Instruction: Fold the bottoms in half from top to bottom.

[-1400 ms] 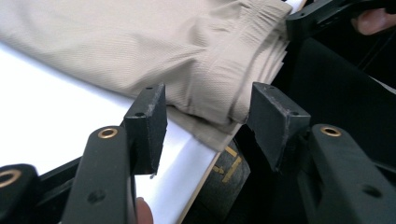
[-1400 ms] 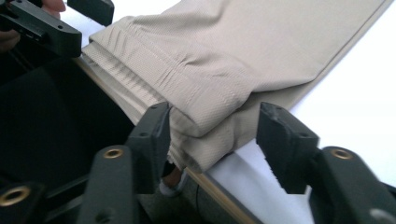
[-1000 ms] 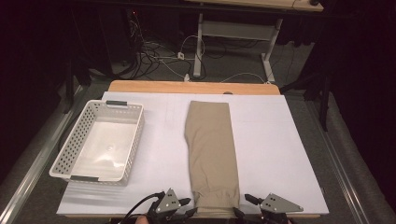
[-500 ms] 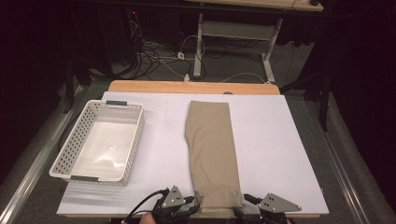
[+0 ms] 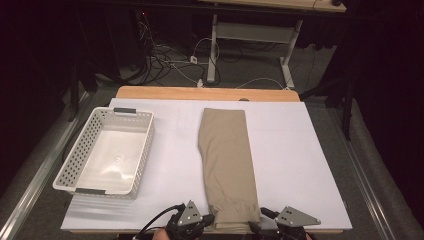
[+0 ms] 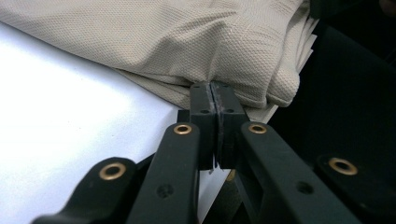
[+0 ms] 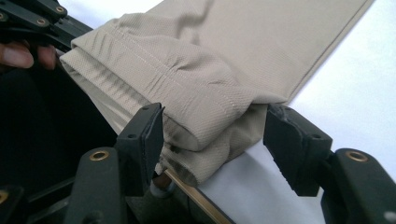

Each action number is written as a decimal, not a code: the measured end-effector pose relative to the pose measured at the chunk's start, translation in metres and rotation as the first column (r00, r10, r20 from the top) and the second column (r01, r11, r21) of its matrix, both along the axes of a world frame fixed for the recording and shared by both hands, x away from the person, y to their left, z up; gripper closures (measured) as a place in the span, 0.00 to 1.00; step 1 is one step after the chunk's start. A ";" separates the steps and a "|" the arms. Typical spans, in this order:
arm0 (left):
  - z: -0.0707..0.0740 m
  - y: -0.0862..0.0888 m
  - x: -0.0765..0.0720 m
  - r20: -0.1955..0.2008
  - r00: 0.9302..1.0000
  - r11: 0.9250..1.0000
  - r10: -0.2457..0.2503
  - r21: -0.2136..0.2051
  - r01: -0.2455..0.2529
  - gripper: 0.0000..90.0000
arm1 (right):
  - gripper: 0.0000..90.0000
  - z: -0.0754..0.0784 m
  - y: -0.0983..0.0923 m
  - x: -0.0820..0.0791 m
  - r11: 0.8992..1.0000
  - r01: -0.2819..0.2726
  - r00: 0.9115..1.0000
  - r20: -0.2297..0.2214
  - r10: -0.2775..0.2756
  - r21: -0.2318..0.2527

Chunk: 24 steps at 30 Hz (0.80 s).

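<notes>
From the high view: one desk [image 5: 300, 165], white on top, with one basket [image 5: 70, 165] near its left edge and one folded beige trousers [image 5: 227, 165] lying lengthwise down the middle, from close to the far edge to the near edge. Well apart, these two. At the near edge, two grippers: left gripper [image 5: 202, 222] just beside the left near corner of the trousers, right gripper [image 5: 260, 225] just beside the right near corner. Too small there to read the jaws.

From the left gripper view: jaws of the left gripper [image 6: 215, 86] pressed together, pad against pad, after just closing. Tips pushed in under the folded edge of the trousers [image 6: 187, 42], against the lower layers. Cannot tell whether a thin layer is nipped between the pads. White desk top to the left, dark drop to the right.

From the right gripper view: jaws of the right gripper [image 7: 212, 126] spread wide, one on each side of the trousers' corner [image 7: 224, 56]. Right pad clearly apart from the fabric, left pad very near it, no squeezing. Corner hanging slightly over the desk's near edge, with several layers showing. Farther off, at the other corner, the left gripper [image 7: 32, 18] again, with fingers [image 7: 14, 53] behind it.
</notes>
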State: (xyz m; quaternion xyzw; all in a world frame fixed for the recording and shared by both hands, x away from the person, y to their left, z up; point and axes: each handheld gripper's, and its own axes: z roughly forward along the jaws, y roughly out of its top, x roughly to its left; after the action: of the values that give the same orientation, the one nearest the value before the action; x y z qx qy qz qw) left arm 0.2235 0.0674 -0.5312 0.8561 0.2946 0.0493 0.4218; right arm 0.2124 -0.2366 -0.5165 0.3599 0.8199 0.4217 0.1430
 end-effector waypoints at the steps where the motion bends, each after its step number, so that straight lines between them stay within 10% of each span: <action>1: 0.000 0.000 0.000 0.000 1.000 1.000 0.000 0.000 0.000 0.95 | 0.44 0.000 0.001 0.000 1.000 0.000 1.000 -0.003 0.000 0.002; 18: 0.006 0.038 -0.006 -0.029 0.996 0.996 0.090 -0.002 -0.090 0.89 | 0.51 -0.007 0.040 -0.013 0.991 -0.137 0.990 -0.038 0.137 -0.005; 24: 0.023 0.045 -0.002 0.043 0.991 0.989 0.130 -0.072 -0.127 0.78 | 0.54 -0.001 0.037 -0.016 0.992 -0.126 0.992 -0.018 0.126 0.008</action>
State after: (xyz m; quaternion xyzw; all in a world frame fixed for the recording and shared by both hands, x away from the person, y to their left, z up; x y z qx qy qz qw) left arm 0.2215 0.1122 -0.5079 0.8188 0.3403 0.0866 0.4541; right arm 0.1965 -0.1994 -0.5172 0.3116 0.8408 0.4294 0.1074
